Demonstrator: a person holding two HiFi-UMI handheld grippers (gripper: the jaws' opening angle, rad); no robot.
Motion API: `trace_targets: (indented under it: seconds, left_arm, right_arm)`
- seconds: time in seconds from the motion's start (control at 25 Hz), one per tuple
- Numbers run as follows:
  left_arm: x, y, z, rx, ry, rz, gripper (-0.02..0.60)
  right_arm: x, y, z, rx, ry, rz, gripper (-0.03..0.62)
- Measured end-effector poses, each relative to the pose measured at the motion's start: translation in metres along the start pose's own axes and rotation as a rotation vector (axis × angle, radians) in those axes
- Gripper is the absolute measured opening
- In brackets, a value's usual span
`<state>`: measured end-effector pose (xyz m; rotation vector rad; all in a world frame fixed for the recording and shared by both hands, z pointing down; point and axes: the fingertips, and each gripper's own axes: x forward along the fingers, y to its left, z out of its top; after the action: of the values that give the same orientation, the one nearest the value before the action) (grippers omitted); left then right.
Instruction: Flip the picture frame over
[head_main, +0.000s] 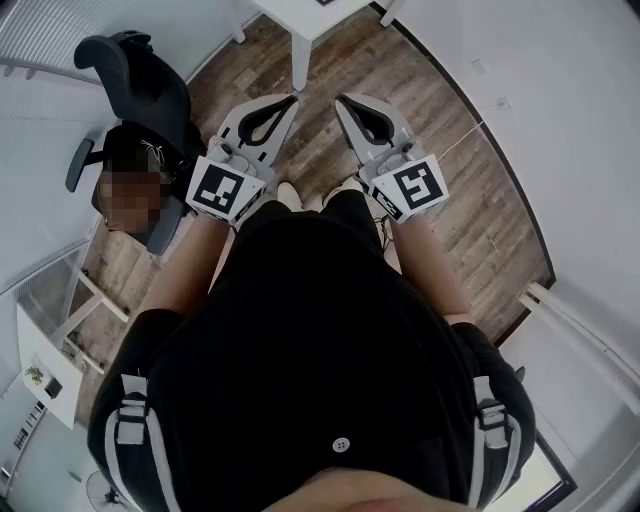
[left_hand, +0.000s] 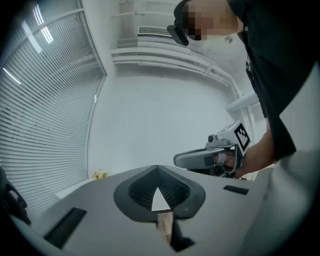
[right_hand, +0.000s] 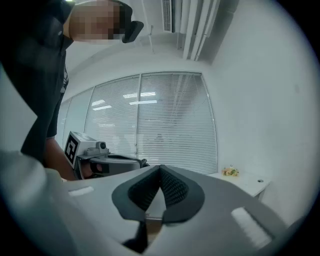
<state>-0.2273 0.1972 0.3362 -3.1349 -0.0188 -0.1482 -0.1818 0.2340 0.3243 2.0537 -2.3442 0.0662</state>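
No picture frame shows in any view. In the head view the person holds both grippers level in front of the body, over the wooden floor. The left gripper (head_main: 291, 98) is shut, its fingertips meeting with nothing between them. The right gripper (head_main: 341, 99) is shut and empty too. In the left gripper view the dark pads (left_hand: 142, 192) close to a point at the left gripper (left_hand: 158, 167), and the right gripper (left_hand: 210, 157) shows beside it. The right gripper view shows the right gripper (right_hand: 160, 167) shut, with the left gripper (right_hand: 107, 162) off to its left.
A black office chair (head_main: 140, 90) stands to the left on the wooden floor (head_main: 470, 200). A white table (head_main: 300, 30) stands ahead at the top edge. Another white table (right_hand: 245, 182) with a small flower pot (right_hand: 230, 171) stands by the blinds. White walls surround the space.
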Motion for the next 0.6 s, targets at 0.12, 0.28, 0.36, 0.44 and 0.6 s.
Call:
trace_targets:
  seconds: [0.12,0.28,0.36,0.44,0.6]
  left_arm:
    - [0.0,-0.004,0.006,0.0,-0.058,0.007,0.005]
    - [-0.005,-0.006,0.002,-0.002,-0.046,0.017,0.005]
    - [-0.006,-0.007,0.0,-0.004,-0.028,0.024,0.005]
    - [-0.007,-0.007,0.001,-0.009,-0.026,0.031,0.005]
    - [-0.01,-0.01,0.002,-0.001,-0.025,0.035,0.005]
  right_arm:
    - [-0.005,0.001,-0.002,0.002,0.005,0.002,0.009]
    - [-0.008,0.006,-0.005,0.009,0.009,0.001,0.009]
    - [-0.009,0.006,-0.007,0.023,0.006,0.001,0.009]
    - [-0.011,0.006,-0.007,0.038,0.002,0.0,0.01]
    - [-0.014,0.005,-0.006,0.048,0.001,0.001,0.01]
